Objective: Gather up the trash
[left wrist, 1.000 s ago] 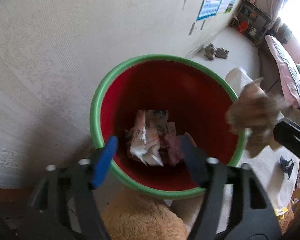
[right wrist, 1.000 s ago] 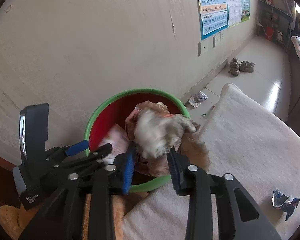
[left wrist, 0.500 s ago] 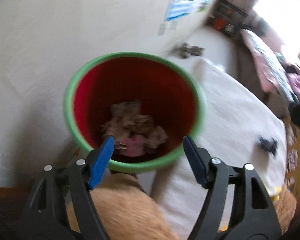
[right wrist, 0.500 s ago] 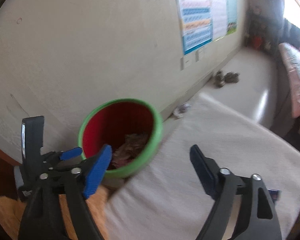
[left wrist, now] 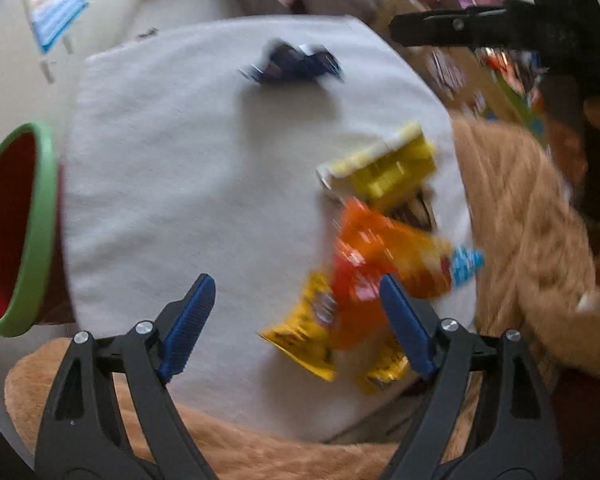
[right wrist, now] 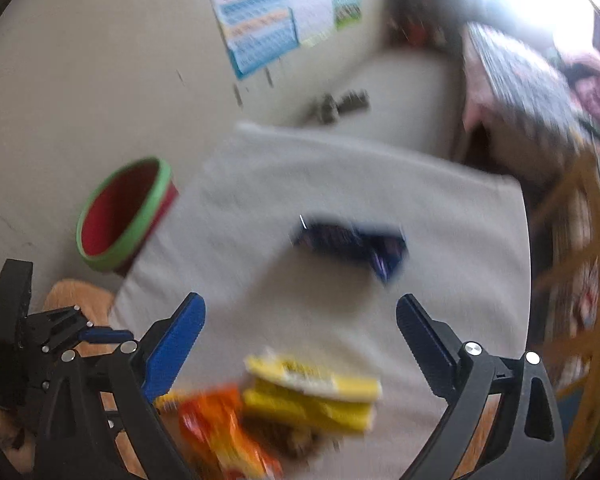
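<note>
Yellow wrapper [right wrist: 312, 394] lies flat, long axis crosswise between gaping right tongs [right wrist: 300, 332].

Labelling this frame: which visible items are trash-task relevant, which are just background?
Job:
bin
dark blue wrapper
yellow packet
orange wrapper
left gripper, open
right gripper, open

Background:
white mat
wall poster
shoes

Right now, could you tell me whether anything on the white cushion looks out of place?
Yes: crumpled wrappers litter the white cushion, a dark blue one alone, orange and yellow packets heaped near its edge, none in the green-rimmed red bin.
</note>
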The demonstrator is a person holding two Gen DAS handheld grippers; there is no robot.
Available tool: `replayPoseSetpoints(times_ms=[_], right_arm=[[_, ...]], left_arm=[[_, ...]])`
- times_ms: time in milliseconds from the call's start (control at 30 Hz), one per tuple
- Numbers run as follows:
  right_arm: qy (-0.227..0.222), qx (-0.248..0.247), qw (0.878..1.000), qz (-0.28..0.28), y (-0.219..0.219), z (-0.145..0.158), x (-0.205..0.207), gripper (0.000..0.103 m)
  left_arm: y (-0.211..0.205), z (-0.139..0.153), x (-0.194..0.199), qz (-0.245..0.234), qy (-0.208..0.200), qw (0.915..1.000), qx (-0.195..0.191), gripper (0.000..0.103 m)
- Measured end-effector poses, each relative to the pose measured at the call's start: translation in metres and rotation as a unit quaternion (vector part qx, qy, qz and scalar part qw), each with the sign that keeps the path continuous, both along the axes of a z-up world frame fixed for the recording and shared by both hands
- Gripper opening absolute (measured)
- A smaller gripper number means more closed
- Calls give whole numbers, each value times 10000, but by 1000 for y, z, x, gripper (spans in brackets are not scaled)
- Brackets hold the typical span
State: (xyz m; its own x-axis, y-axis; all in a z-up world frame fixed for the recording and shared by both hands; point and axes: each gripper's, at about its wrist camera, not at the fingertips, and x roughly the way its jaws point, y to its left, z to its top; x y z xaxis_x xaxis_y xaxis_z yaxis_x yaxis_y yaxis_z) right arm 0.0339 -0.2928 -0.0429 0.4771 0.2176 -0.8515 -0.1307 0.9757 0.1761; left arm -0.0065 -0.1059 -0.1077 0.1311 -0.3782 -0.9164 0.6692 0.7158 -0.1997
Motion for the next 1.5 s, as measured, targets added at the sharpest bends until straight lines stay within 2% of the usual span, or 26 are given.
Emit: replayPoseSetpoints(times_ms=[167,233,267,367,400,467,533,567,600,633,667,800,900,1033,1300,1333,1400,1500], right_arm=[[691,-307,9947,697,12,-28,-38,92],[943,-316,9895,1046,26,-40,-53,90],[1022,-285,9879,1133,29,-44,-57,85],[1322,-150,9814,1387,45,-60,-60,73],[1399,-160,9790,1475,52,-65,-60,69],[1492,-124,9758,1593,62,-71,-59,67],[1614,-55,9725,1677,72,-79,-57,60],[1662,-34,9712,1707,75,-82,-55,52],[1733,5,9691,1758,79,-86,-55,41],[1767,-38,9682,1769,81,-89,-56,40],[1756,-109,9682,1778,83,-90,-56,38],[1602,131,9749,1540,72,-80,-50,34],[1347,245,9825,1261,60,-66,-42,34],[980,323,9906,901,47,-51,-28,33],[357,704,9968,135,29,-30,-6,34],[333,742,9967,65,28,-31,-4,34],[336,798,9962,-39,25,-29,-4,34],[391,833,9957,-99,21,-33,-6,34]], left_arm=[[-9,-29,-9,19,444,9976,540,81],[-8,-37,-7,107,560,9964,630,69],[-8,-39,-5,163,667,9959,588,61],[-7,-41,-2,275,797,9953,472,54],[-6,-42,-1,287,817,9952,454,53],[-6,-41,-2,330,829,9950,437,52],[-4,-42,-1,369,840,9949,416,52],[-4,-43,-1,391,854,9948,399,52],[-2,-40,2,397,865,9947,388,52],[-2,-40,2,407,857,9947,396,52],[-4,-40,3,418,855,9947,395,52],[13,-34,10,639,844,9941,244,52],[31,-36,22,1066,876,9901,251,46],[42,-35,30,1411,932,9855,167,38],[42,-33,34,1532,856,9843,193,38],[42,-33,34,1527,838,9845,195,39],[41,-32,30,1504,826,9850,180,47],[41,-30,28,1462,811,9858,128,48]])
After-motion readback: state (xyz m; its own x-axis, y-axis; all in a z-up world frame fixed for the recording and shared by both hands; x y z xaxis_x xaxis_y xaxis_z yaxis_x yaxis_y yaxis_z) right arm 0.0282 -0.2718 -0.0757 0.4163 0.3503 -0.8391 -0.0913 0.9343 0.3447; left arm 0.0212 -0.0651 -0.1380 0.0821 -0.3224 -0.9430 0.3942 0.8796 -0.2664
